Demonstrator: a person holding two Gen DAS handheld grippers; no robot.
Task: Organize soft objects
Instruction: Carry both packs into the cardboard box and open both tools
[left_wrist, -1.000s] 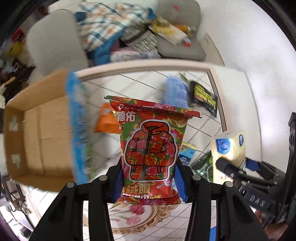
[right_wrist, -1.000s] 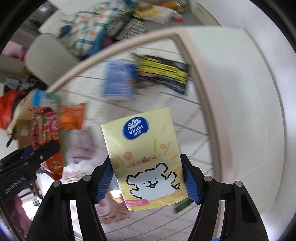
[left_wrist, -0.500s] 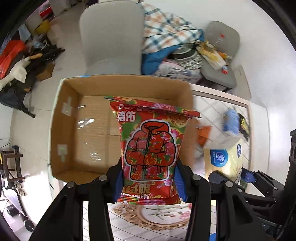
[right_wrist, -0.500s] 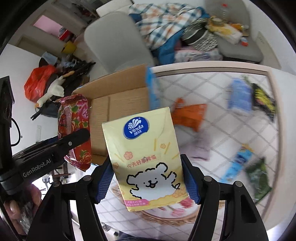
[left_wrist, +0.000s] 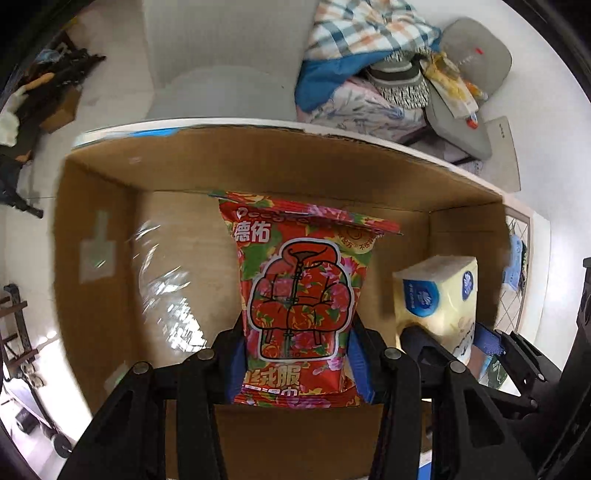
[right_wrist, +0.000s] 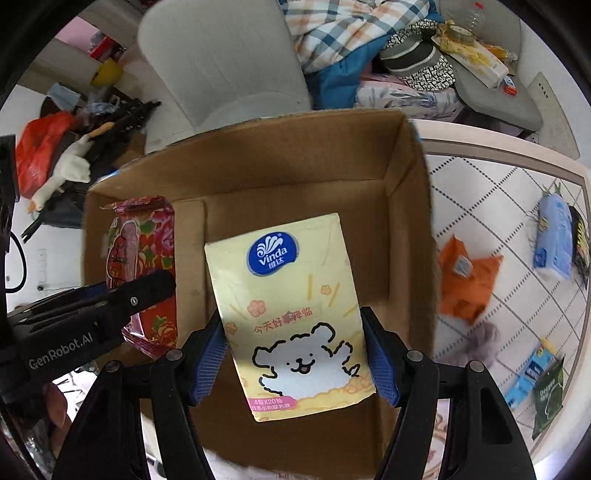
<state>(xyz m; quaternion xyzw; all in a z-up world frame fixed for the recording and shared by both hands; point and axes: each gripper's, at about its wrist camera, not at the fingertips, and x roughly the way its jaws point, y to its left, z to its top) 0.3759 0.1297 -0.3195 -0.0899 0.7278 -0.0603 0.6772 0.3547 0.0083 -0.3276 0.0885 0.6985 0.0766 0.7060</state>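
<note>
We've swung both packs over the box (right_wrist: 369, 177) now: our left gripper (left_wrist: 295, 354) jaws pinching the red pack (left_wrist: 299, 295), our right gripper (right_wrist: 295, 354) jaws pinching the yellow tissues (right_wrist: 291, 317), red pack at their nine o'clock.

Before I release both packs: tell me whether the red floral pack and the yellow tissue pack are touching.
Apart. The right wrist view shows bare cardboard between the red floral pack and the yellow tissue pack.
</note>
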